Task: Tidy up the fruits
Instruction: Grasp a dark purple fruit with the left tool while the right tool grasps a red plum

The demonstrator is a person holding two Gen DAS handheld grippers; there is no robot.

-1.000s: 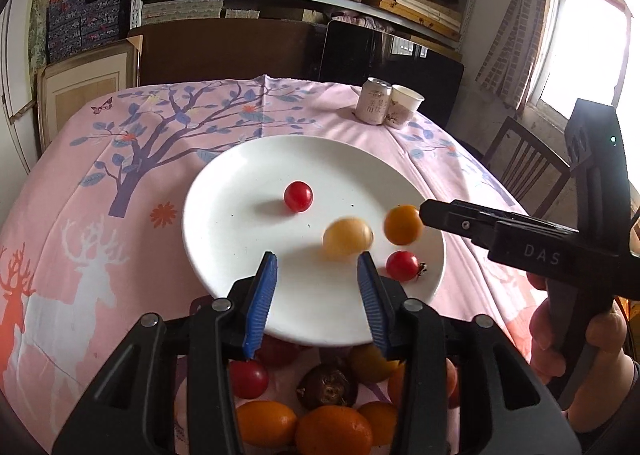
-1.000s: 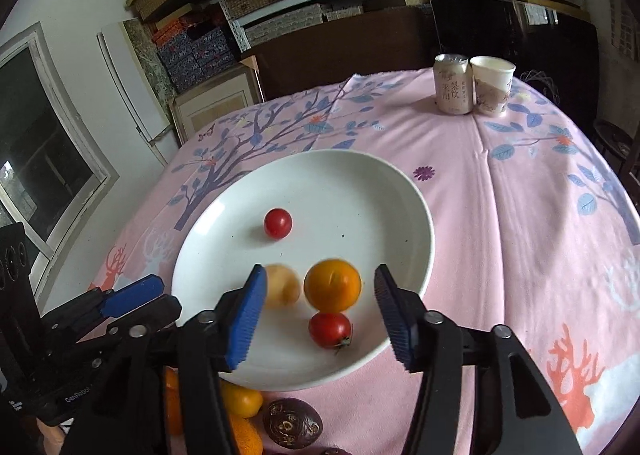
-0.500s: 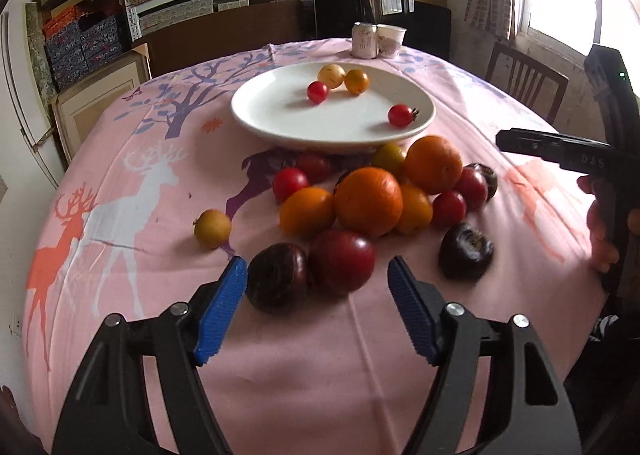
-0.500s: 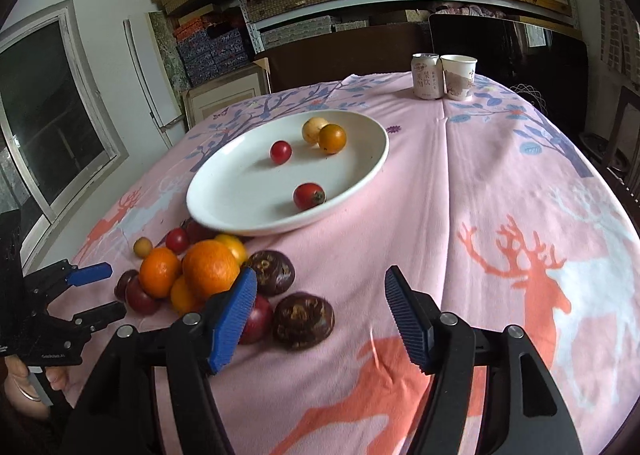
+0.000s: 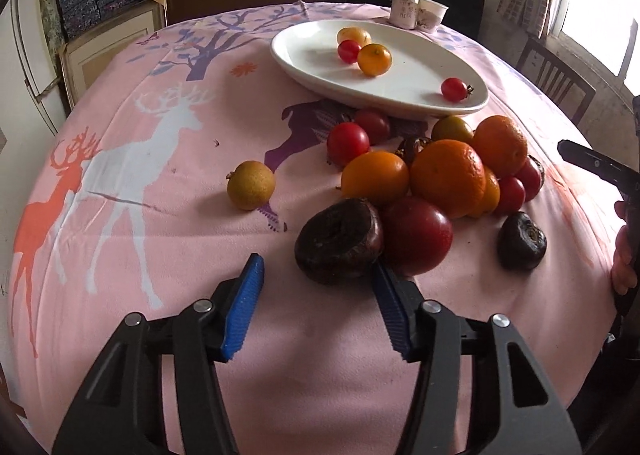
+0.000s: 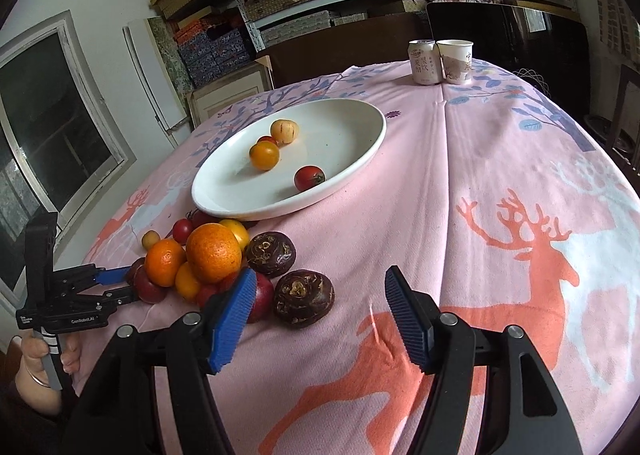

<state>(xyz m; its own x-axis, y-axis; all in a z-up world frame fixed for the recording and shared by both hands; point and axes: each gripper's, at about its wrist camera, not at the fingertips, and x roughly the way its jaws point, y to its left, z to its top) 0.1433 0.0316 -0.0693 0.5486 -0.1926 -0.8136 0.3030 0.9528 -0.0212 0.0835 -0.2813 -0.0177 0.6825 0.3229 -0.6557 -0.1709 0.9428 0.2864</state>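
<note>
Left wrist view: white oval ceramic plate (image 5: 404, 103) at the far side of the pink deer-print tablecloth (image 5: 160, 183) holds only four small fruits: a pale yellow one, two red cherry tomatoes, a small orange one. Most of the job is left: the pile of oranges, tomatoes and dark fruits (image 5: 444, 175) sits on the cloth just in front of the plate, and a lone round yellow-brown fruit (image 5: 251, 185) lies apart to its left. Left gripper (image 5: 316, 303) is empty, jaws closing, with a dark purple wrinkled fruit (image 5: 339, 241) just ahead of the tips, near the right pad, not pinched. Right wrist view: same plate (image 6: 360, 159), same four fruits. Right gripper (image 6: 320, 313) is spread, nothing between the pads; a second dark wrinkled fruit (image 6: 304, 297) lies just ahead near its left pad. Can and paper cup (image 6: 440, 61) stand at the far edge, untouched. Judgement: early stage, roughly a dozen pieces left to move.
</note>
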